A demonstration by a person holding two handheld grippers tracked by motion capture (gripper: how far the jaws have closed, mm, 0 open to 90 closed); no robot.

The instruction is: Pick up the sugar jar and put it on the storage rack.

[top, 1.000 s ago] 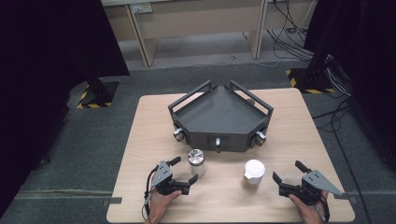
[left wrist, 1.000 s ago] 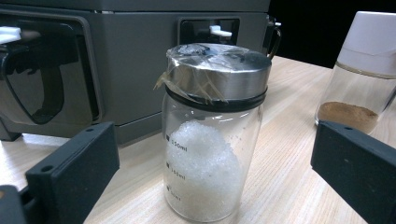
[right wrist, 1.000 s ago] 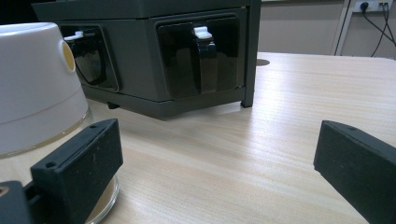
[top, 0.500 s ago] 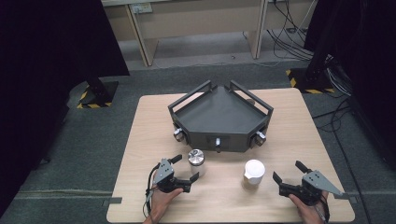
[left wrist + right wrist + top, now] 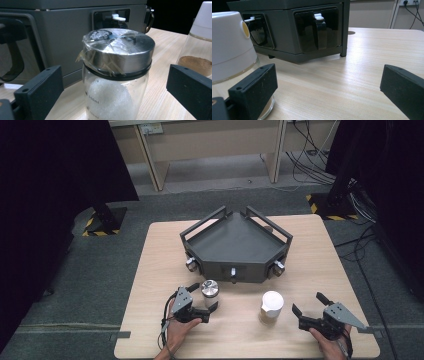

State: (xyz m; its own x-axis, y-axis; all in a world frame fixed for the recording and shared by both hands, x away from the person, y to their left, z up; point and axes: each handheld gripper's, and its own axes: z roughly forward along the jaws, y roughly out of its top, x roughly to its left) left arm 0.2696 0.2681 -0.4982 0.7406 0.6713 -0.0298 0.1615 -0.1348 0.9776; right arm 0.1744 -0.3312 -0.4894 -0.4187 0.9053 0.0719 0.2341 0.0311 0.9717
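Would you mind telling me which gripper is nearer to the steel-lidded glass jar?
Left. The left gripper has its open jaws on either side of the steel-lidded jar, not yet touching. The right gripper sits across the table, beside the white-lidded jar.

The left gripper view cuts off the steel-lidded jar's (image 5: 117, 75) base and the white-capped jar's (image 5: 200, 42) right side.
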